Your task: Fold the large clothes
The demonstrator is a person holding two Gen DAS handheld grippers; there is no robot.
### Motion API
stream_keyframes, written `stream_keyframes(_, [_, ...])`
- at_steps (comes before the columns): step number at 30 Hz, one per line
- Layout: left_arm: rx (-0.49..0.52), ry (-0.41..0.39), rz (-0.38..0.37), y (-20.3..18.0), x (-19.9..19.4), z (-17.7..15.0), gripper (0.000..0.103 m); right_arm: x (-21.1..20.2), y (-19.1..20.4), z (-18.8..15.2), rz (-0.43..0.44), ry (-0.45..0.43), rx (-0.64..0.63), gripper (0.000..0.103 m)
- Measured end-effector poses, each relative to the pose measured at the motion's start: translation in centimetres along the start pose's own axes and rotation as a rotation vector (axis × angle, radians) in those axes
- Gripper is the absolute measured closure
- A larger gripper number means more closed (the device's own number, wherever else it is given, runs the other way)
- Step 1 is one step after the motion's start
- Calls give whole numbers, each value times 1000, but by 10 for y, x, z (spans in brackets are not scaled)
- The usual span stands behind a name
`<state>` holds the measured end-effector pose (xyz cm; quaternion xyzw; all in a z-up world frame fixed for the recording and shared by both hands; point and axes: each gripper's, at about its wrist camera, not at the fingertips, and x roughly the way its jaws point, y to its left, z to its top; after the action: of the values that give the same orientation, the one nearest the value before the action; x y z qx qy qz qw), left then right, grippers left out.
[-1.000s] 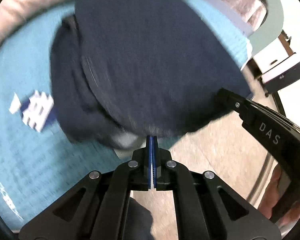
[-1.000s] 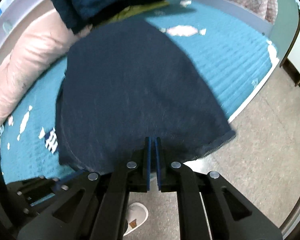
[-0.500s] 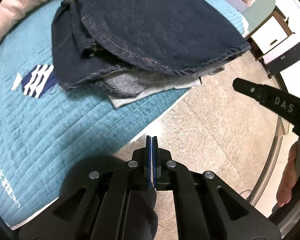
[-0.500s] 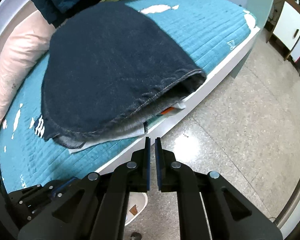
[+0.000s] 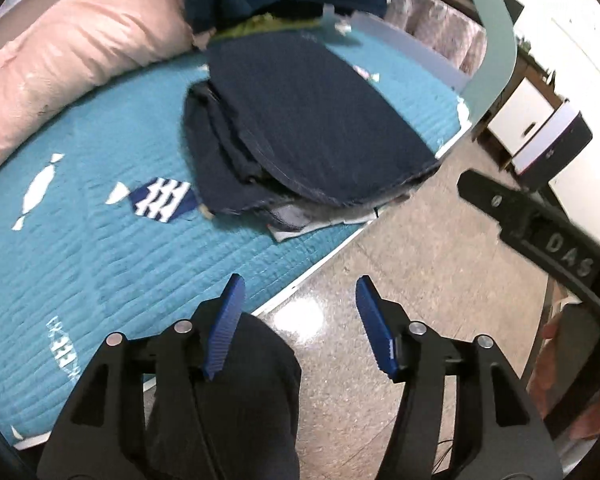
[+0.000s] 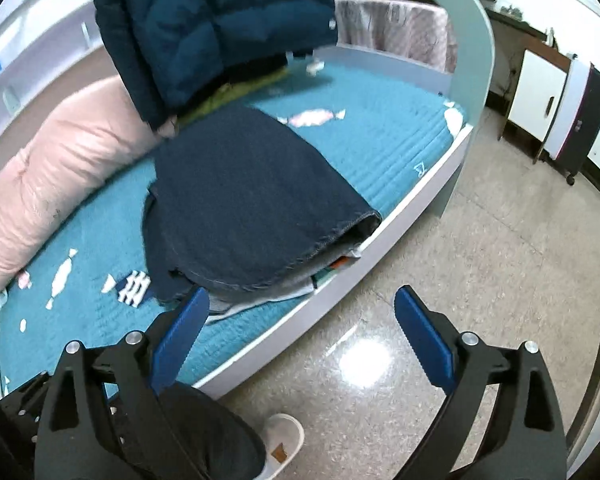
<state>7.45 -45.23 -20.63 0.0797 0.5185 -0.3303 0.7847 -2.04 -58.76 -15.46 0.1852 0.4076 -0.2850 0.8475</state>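
A folded pair of dark blue jeans (image 5: pixel 308 128) (image 6: pixel 244 208) lies on the teal quilted bed (image 5: pixel 80 240) (image 6: pixel 400 152), its lower end at the bed's near edge with pale lining showing underneath. My left gripper (image 5: pixel 298 292) hangs back from the bed over the floor edge, its jaws opening with nothing between them. My right gripper (image 6: pixel 300 300) is also pulled back above the floor, jaws opening wide and holding nothing. The right gripper's black arm shows at the right of the left wrist view.
A pink pillow (image 5: pixel 60 68) (image 6: pixel 60 168) lies along the bed's far left. A dark teal puffer jacket (image 6: pixel 212 28) hangs over the bed's back. White cabinets (image 6: pixel 540 92) stand at the right. A person's leg and a white slipper (image 6: pixel 284 436) are on the speckled floor (image 6: pixel 480 280).
Both grippers let go of the jeans, drew back from the bed and rose, then went from shut to open. The jeans now lie folded on the bed.
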Motion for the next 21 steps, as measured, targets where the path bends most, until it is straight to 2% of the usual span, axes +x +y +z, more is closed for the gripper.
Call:
stream_keyframes(4, [-14,-85,18,12,-48,-7,32,-28,17,-4,0,-44,-13,12])
stream_keyframes(9, [-12,-168,64,32,-103,-16,27,-83,52,-23,-95,-176,-72,12])
stream_keyframes(14, [-5,-260,122,58,-160,-25,22,-129,86,-36,-153,-254,-83,12])
stream_keyframes(21, [-11,-385,172,97,-242,-40,14,-193,148,-52,-141,-333,-143,12])
